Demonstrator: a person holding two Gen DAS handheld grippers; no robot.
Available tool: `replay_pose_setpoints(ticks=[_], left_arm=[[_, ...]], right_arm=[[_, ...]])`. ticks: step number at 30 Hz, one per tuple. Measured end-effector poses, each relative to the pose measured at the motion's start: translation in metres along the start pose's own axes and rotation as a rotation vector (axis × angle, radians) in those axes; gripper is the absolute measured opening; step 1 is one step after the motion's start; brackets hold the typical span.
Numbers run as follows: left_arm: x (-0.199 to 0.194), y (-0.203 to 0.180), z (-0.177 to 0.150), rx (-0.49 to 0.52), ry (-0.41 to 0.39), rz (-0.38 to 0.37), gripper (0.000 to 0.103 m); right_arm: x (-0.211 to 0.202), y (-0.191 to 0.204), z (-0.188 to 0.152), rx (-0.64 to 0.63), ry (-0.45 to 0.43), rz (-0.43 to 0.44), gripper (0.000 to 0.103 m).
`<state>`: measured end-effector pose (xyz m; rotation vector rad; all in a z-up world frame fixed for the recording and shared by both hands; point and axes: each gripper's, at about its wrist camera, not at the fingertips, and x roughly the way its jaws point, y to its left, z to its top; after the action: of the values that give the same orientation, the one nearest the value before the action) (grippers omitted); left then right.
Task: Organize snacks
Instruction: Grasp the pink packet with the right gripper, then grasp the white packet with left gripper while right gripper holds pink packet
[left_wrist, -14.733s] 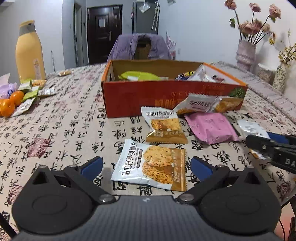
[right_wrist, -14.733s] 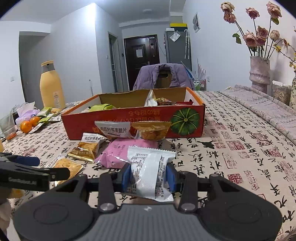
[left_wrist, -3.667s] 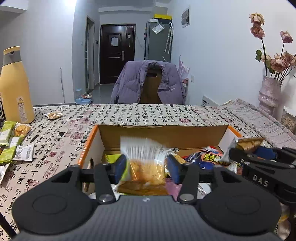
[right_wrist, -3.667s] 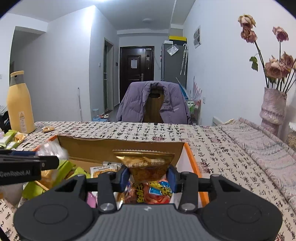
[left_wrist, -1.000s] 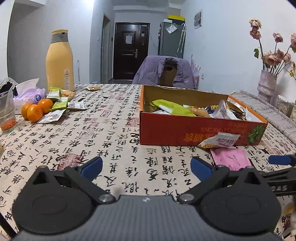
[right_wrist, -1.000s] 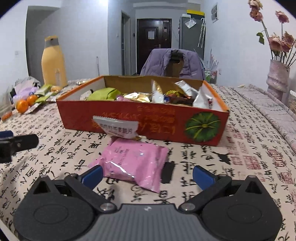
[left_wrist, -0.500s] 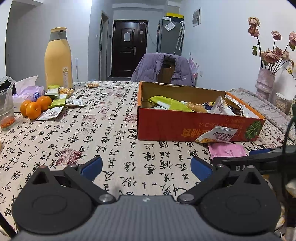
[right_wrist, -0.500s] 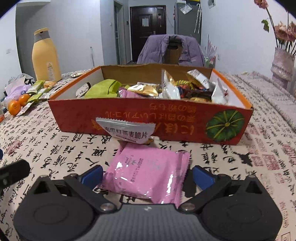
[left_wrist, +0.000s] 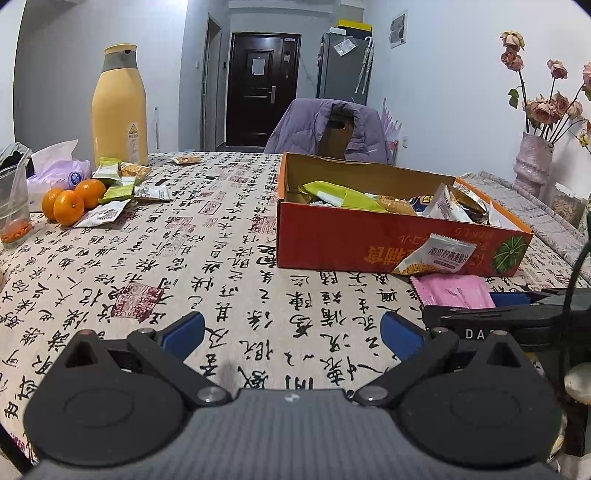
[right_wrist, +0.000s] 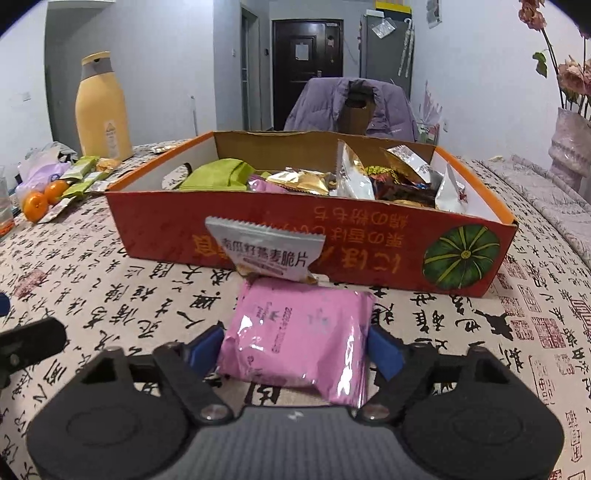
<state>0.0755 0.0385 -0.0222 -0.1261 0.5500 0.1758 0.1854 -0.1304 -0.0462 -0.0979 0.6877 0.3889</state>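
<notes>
An orange cardboard box (right_wrist: 369, 236) (left_wrist: 332, 243) holds several snack packets. A white-and-gold oat crisp packet (right_wrist: 269, 251) (left_wrist: 436, 256) leans on its front wall. A pink packet (right_wrist: 299, 336) (left_wrist: 450, 291) lies on the tablecloth in front of it. My right gripper (right_wrist: 295, 350) has its jaws around the pink packet, pads (right_wrist: 205, 345) at its two sides, not clearly clamped. My left gripper (left_wrist: 291, 334) is open and empty over bare tablecloth, left of the right gripper (left_wrist: 517, 317).
A tall yellow bottle (left_wrist: 118, 107), oranges (left_wrist: 70, 199), green and white packets (left_wrist: 114, 192), a tissue pack and a plastic cup (left_wrist: 13, 206) sit at the far left. A chair with a purple jacket (left_wrist: 332, 129) stands behind the table. A vase of flowers (left_wrist: 532, 162) is at the right.
My right gripper has moved forward and its jaws have narrowed from wide open to either side of the pink packet. My left gripper stays open, shifted slightly.
</notes>
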Motion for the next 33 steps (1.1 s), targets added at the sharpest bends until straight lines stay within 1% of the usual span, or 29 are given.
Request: replay_pose_setpoints(ticks=[3, 4, 11, 15, 20, 24, 27, 33], left_arm=[[0.000, 0.000, -0.001, -0.003, 0.003, 0.002, 0.103], [0.000, 0.001, -0.001, -0.004, 0.004, 0.002, 0.103], [0.001, 0.001, -0.001, -0.011, 0.007, 0.003, 0.103], [0.003, 0.000, 0.000, -0.015, 0.013, -0.005, 0.103], [0.009, -0.006, 0.003, -0.019, 0.024, -0.028, 0.103], [0.016, -0.015, 0.009, -0.019, 0.030, -0.057, 0.103], [0.019, -0.026, 0.014, 0.000, 0.027, -0.078, 0.103], [0.031, -0.052, 0.027, 0.039, 0.043, -0.112, 0.103]], right_arm=[[-0.005, -0.002, -0.001, -0.007, -0.017, 0.020, 0.061], [-0.006, -0.003, -0.002, -0.007, -0.021, 0.022, 0.061], [-0.021, -0.013, -0.012, 0.005, -0.057, 0.034, 0.060], [-0.034, -0.021, -0.017, 0.003, -0.094, 0.019, 0.060], [-0.053, -0.046, -0.026, 0.046, -0.137, -0.013, 0.060], [-0.060, -0.069, -0.031, 0.098, -0.155, -0.053, 0.060], [-0.061, -0.084, -0.034, 0.137, -0.160, -0.075, 0.060], [-0.058, -0.099, -0.040, 0.172, -0.165, -0.098, 0.060]])
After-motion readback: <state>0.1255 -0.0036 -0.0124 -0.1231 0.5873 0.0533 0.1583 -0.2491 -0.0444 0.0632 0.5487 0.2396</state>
